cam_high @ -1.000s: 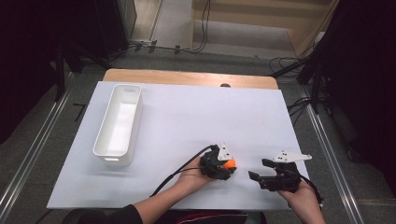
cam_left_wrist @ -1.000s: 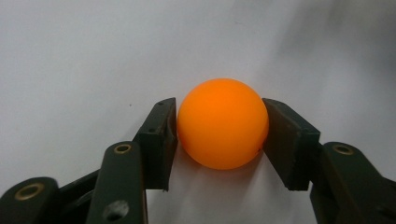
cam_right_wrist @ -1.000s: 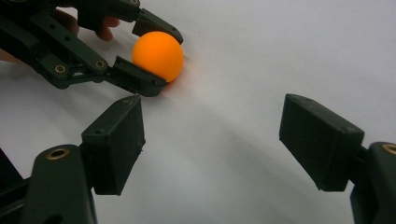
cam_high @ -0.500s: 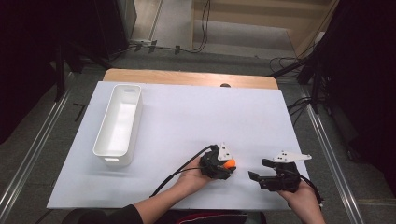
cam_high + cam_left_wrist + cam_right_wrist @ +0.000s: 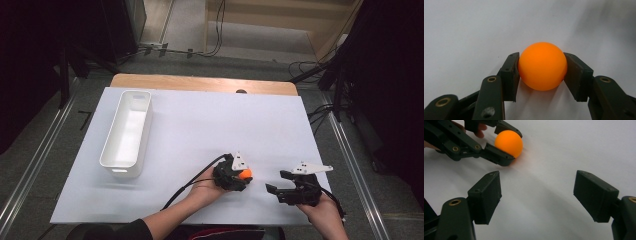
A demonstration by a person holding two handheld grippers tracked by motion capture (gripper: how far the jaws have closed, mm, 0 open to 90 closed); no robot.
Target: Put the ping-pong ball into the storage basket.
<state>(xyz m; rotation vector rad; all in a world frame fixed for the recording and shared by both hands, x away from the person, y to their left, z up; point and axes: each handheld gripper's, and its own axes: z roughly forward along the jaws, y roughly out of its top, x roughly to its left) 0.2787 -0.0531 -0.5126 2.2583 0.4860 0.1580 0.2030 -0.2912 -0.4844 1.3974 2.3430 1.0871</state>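
orange ball (image 5: 245,174) pinched between the pads of the left tool (image 5: 239,176) low on the tabletop (image 5: 210,125), white bin (image 5: 126,132) off at ten o'clock from it, right tool (image 5: 278,189) gaping wide and empty at four o'clock.

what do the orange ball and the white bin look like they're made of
The orange ball, clamped in the left gripper, looks like smooth matte plastic: an even colour and a soft sheen without sharp glints, much like a table-tennis ball. The white bin looks like moulded plastic, semi-gloss: rounded corners, a thin uniform rim and a faint shine on its inner floor. Neither can be told for sure by look alone.
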